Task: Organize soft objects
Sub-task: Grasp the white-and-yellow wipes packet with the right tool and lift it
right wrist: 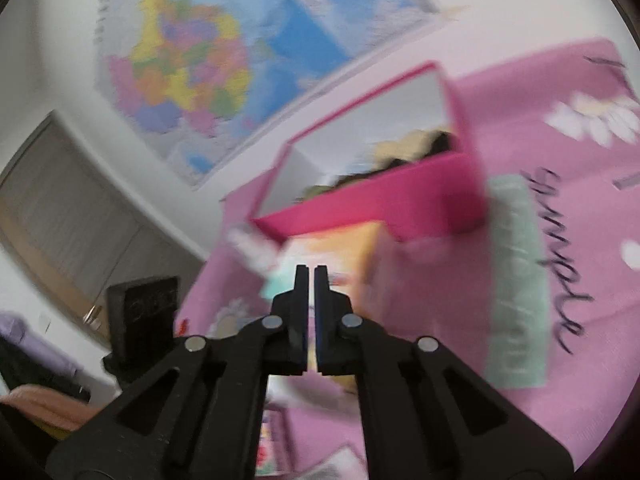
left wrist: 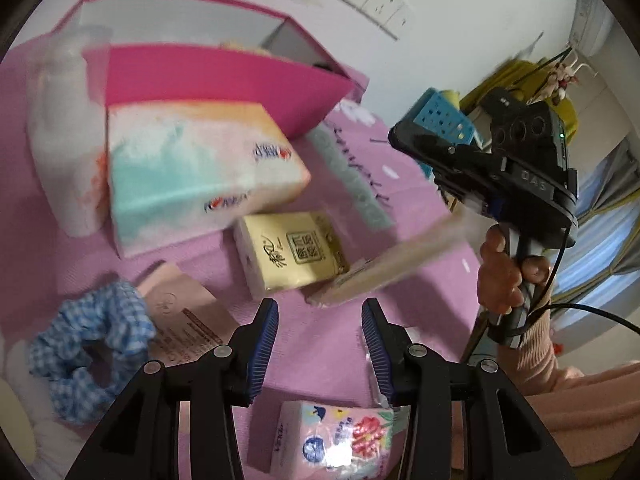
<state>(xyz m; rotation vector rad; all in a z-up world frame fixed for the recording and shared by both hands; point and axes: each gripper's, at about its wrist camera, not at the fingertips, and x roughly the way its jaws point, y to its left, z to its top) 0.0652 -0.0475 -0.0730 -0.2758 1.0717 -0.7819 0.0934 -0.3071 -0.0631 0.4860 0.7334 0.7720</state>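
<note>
Covering table, pink mat (left wrist: pixel 312 344), wall map (right wrist: pixel 224 60) apparently

Glossy plastic wrap on tissue pack (left wrist: pixel 200 168); gingham cloth scrunchie (left wrist: pixel 90 344); matt pink box (left wrist: pixel 224 80); ribbed fingers (left wrist: pixel 264 344).

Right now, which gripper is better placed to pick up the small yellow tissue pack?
Left. The left gripper is open, empty and aimed at the yellow tissue pack. The right gripper is nearly closed, pointing toward the pink box.
</note>
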